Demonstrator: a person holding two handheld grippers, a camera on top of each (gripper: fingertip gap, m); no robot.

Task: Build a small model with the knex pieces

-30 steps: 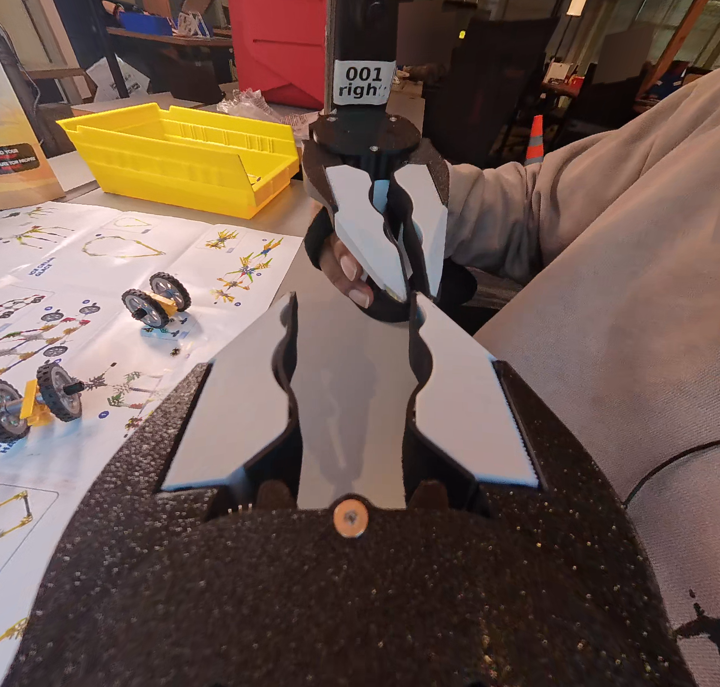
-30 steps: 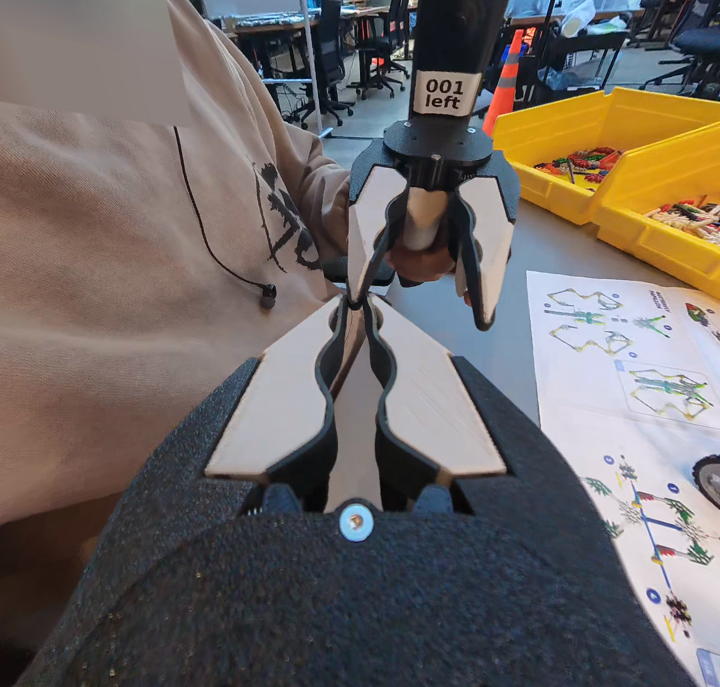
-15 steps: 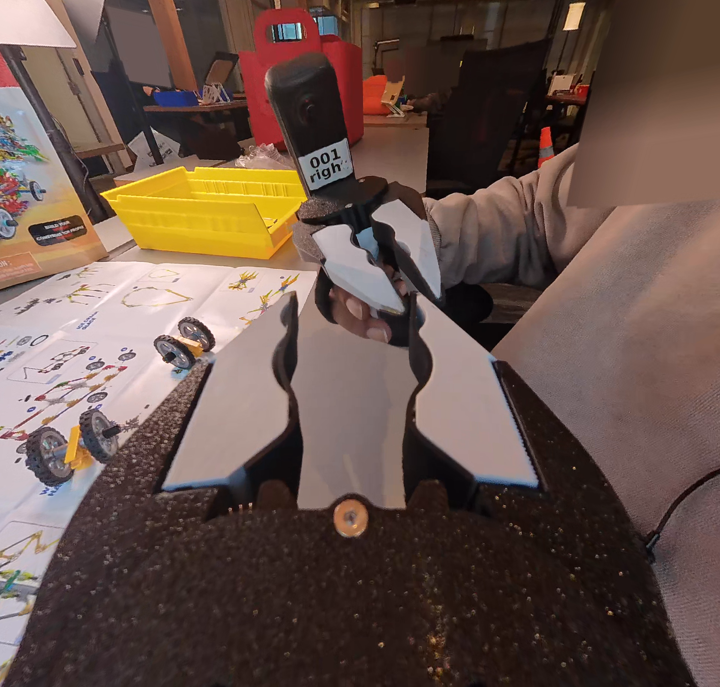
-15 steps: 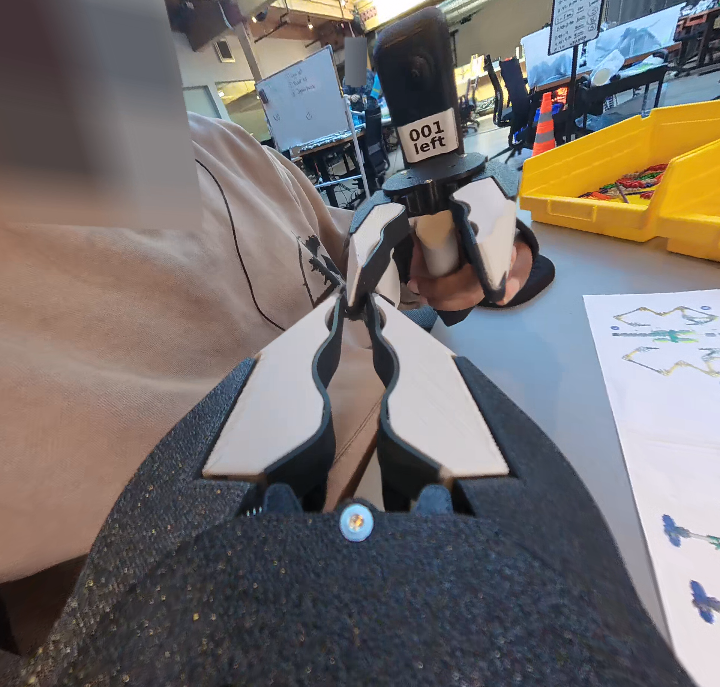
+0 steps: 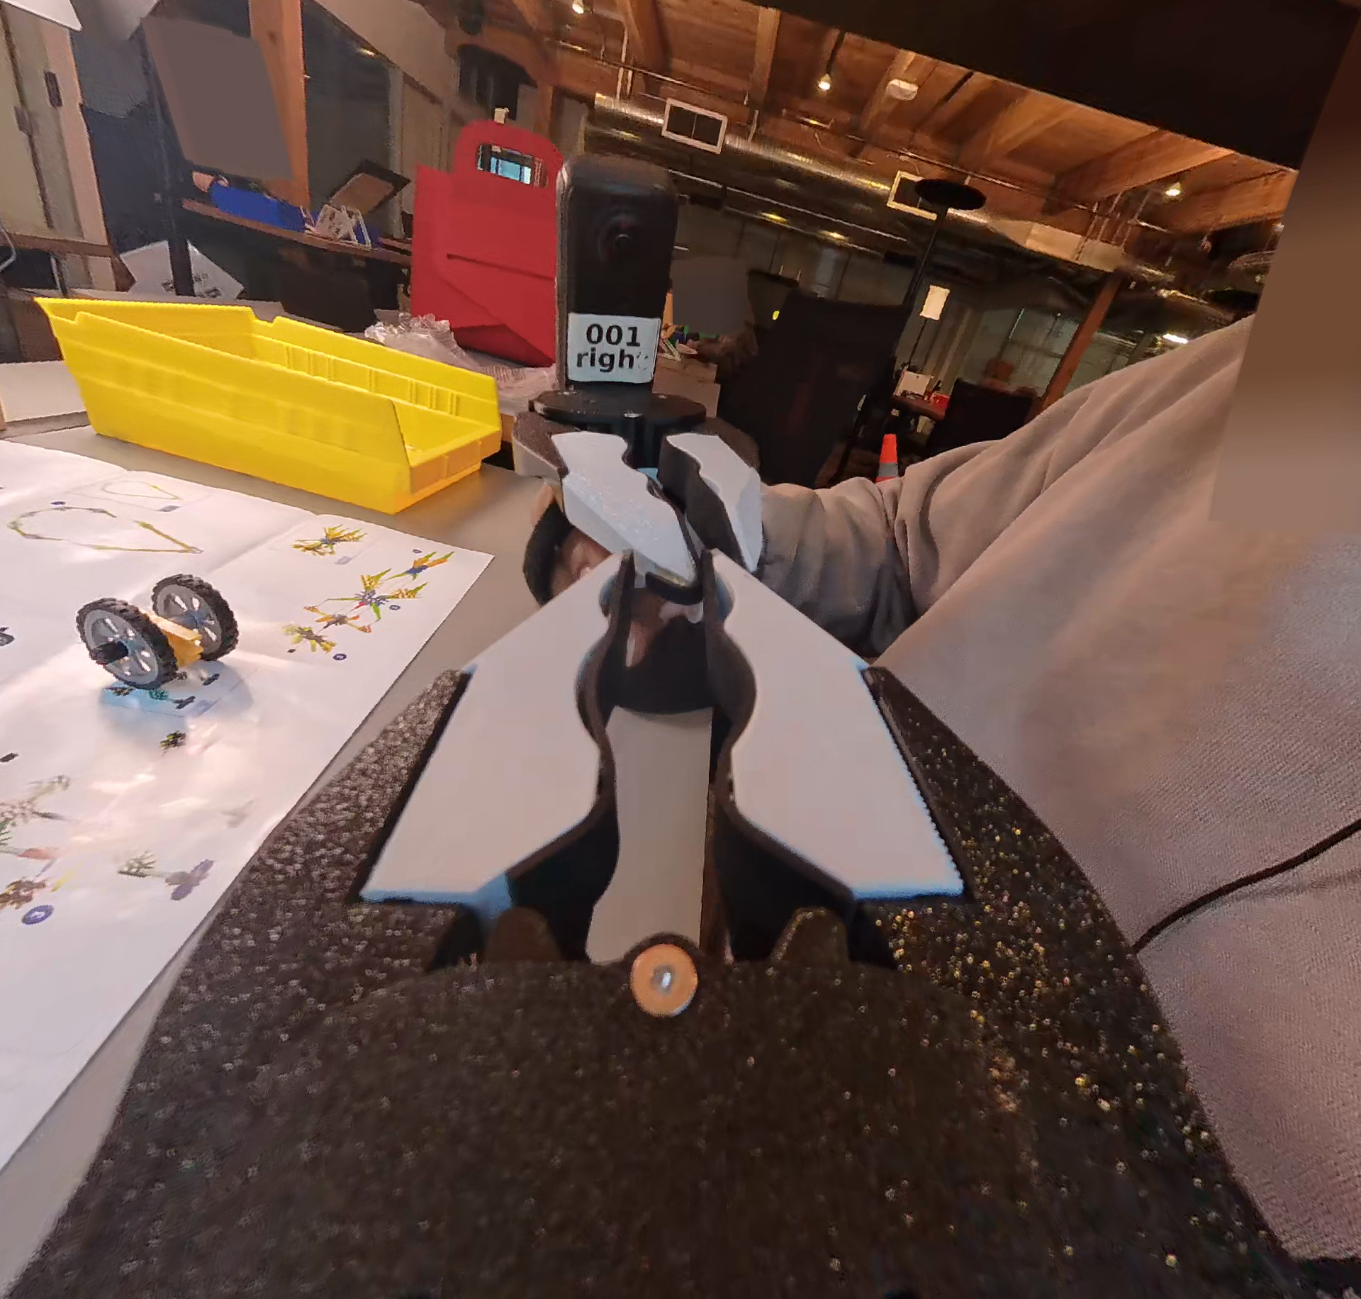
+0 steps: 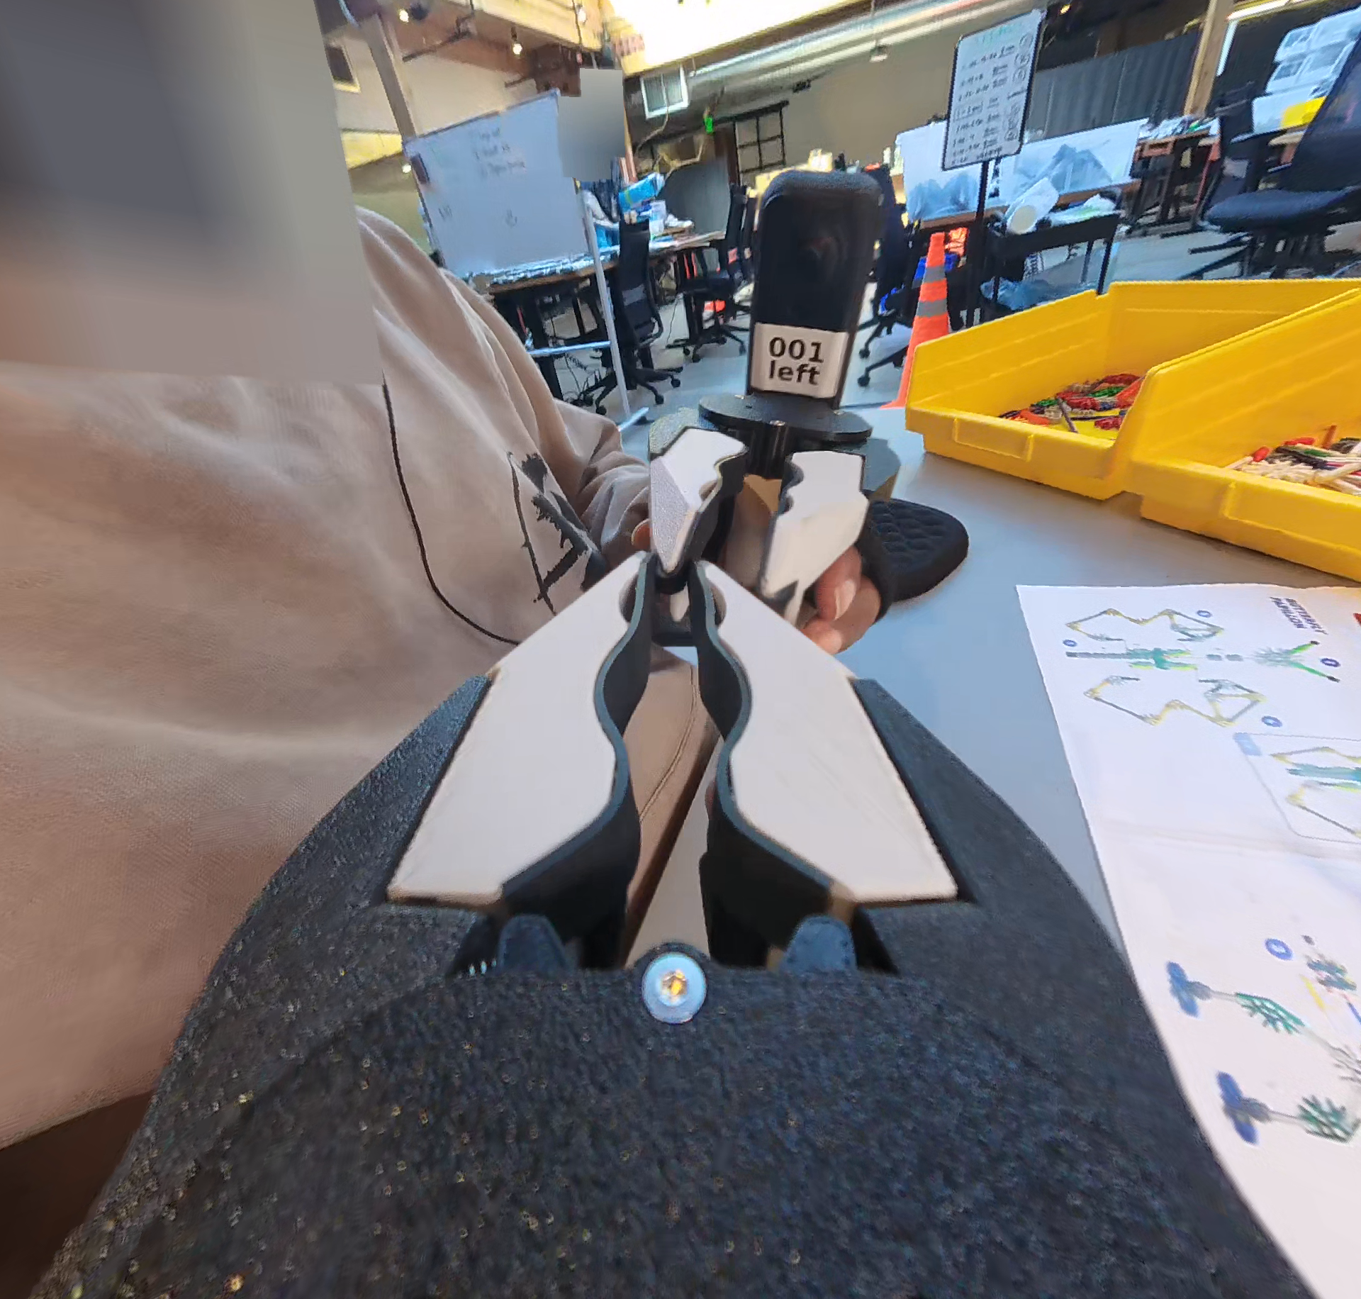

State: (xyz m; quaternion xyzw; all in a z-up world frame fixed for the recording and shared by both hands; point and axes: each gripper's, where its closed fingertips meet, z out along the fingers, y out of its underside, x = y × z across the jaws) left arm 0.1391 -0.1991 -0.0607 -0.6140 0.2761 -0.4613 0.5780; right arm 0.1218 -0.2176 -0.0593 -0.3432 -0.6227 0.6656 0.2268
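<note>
My two grippers meet tip to tip above the grey table [image 6: 950,645], close to the person's chest. In the left wrist view my left gripper [image 5: 666,564] has narrowed around one finger [image 5: 626,512] of the right gripper [image 5: 705,567]. In the right wrist view my right gripper [image 6: 672,575] is pinched on one finger [image 6: 681,505] of the left gripper [image 6: 729,586]. The other finger of each gripper stays outside. A gloved hand [image 6: 847,593] holds the left gripper's handle. Neither gripper holds any loose object.
A wheel-and-axle piece [image 5: 158,634] stands on a printed instruction sheet [image 5: 221,733] to the left. An empty yellow bin [image 5: 294,394] sits behind it. Two yellow bins [image 6: 1068,379] with small parts [image 6: 1075,405] stand at the right. The person's torso [image 6: 221,600] is close by. My two grippers' fingertips are within a few centimetres of each other.
My left gripper has closed from wide open onto the right gripper's finger. Both grippers have tilted up, so both views show more of the room and less table.
</note>
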